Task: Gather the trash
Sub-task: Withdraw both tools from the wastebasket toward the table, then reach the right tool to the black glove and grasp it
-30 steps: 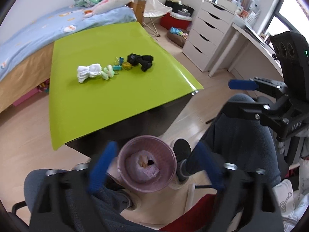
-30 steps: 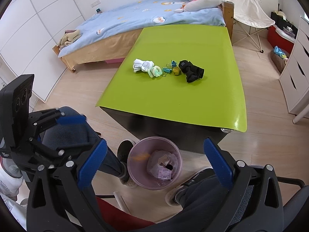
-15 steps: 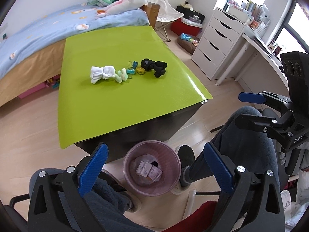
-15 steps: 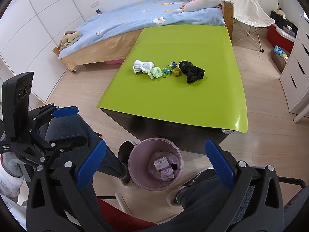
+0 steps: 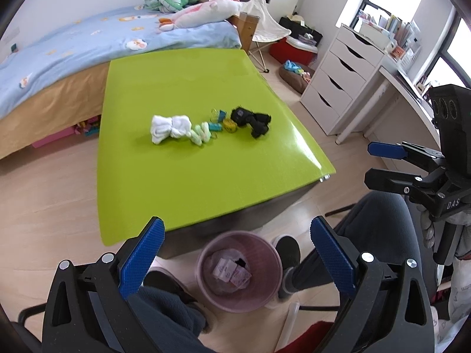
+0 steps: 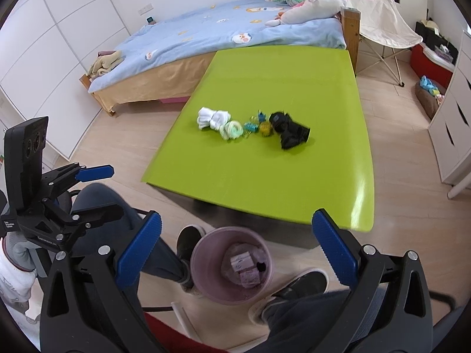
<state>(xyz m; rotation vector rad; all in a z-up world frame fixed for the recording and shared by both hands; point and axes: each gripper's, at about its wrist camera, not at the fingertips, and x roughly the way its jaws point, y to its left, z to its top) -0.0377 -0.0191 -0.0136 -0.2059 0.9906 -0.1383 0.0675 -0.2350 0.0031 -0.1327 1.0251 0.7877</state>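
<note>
A pink waste bin [image 5: 238, 270] stands on the floor in front of the green table [image 5: 182, 194]; it holds small pink cartons [image 5: 232, 272]. It also shows in the right wrist view [image 6: 232, 264]. My left gripper [image 5: 235, 256] is open and empty above the bin. My right gripper [image 6: 235, 250] is open and empty above the bin too. On the table [image 6: 265, 176] lie white socks [image 5: 167, 126], a pale green roll [image 5: 201, 132], small clips [image 5: 217, 120], a yellow tape roll [image 5: 230, 125] and black socks [image 5: 253, 120].
A bed [image 5: 73, 58] with plush toys lies behind the table. A white drawer unit [image 5: 344, 88] and desk stand at right. A folding chair [image 6: 379, 26] stands by the bed. The person's legs and shoes [image 6: 191, 241] flank the bin.
The left gripper opened wide and rose away from the bin, tilting up toward the table. The cartons now lie in the bin. The right gripper stayed almost still.
</note>
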